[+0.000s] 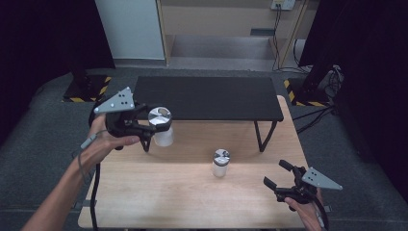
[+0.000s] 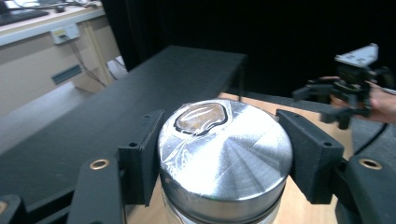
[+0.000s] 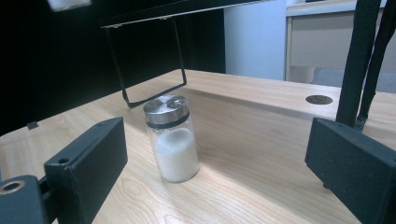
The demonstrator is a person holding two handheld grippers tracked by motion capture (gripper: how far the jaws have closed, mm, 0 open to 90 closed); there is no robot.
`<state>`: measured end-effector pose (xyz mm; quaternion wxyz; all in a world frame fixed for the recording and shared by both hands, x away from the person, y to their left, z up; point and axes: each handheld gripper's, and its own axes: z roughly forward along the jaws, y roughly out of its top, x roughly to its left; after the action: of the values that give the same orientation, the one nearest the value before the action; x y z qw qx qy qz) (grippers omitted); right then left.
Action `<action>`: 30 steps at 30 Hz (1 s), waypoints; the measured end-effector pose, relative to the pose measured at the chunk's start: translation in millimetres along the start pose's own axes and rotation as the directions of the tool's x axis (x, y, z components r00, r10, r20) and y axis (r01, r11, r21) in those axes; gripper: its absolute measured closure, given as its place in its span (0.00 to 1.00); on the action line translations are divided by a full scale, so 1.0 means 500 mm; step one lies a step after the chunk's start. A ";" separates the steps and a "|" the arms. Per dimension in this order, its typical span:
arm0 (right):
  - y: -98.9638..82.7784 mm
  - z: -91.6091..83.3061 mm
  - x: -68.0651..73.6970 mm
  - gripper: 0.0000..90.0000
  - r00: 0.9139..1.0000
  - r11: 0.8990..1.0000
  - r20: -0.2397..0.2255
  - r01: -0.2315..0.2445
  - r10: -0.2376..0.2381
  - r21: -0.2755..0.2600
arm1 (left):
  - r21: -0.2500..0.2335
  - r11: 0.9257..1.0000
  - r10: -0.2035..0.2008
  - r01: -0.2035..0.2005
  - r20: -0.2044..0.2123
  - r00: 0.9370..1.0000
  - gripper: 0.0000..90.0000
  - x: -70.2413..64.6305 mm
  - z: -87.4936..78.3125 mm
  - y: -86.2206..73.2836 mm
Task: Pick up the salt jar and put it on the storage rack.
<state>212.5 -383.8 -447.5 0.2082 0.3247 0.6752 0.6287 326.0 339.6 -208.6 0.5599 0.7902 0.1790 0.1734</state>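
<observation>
High view: a jar [image 1: 160, 126] is gripped by the left gripper [image 1: 150, 129] beside the black shelf [image 1: 207, 97]; placement there is judged next; the right gripper [image 1: 280, 174] is held open.

One jar [image 1: 221, 163] stands on the table [image 1: 159, 192]; the shelf [image 1: 207, 97] behind it.

No text, label, brand, number or sign can be read anywhere here. The steel lid of the held jar [image 2: 224, 149] carries a dark-rimmed brownish patch under clear film, with no lettering to make out. The lid of the second jar [image 3: 166, 109] on the bench is plain metal. The yellow and black hazard stripes [image 1: 89, 89] on the floor by the stand base are a warning pattern without words.
</observation>
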 end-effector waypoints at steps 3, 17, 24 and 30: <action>0.000 0.000 -0.001 0.06 1.000 1.000 0.001 0.001 -0.001 0.002 | -0.007 1.000 -0.016 0.016 -0.032 0.999 0.38 0.019 0.007 0.013; -0.002 -0.004 -0.002 0.06 1.000 1.000 0.009 -0.006 0.006 -0.004 | -0.007 0.997 -0.083 0.083 -0.202 0.976 0.38 0.087 0.087 0.039; -0.003 -0.005 -0.006 0.06 1.000 1.000 0.012 -0.010 0.010 0.000 | -0.026 0.991 -0.134 0.132 -0.254 0.958 0.38 0.121 0.108 0.023; -0.004 -0.006 -0.007 0.06 1.000 1.000 0.017 -0.013 0.013 -0.001 | -0.008 0.990 -0.140 0.143 -0.274 0.952 0.39 0.138 0.115 0.012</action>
<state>212.6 -388.1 -449.4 0.2099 0.3343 0.6710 0.6277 414.4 323.4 -215.7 0.5362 0.7471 0.3117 0.2392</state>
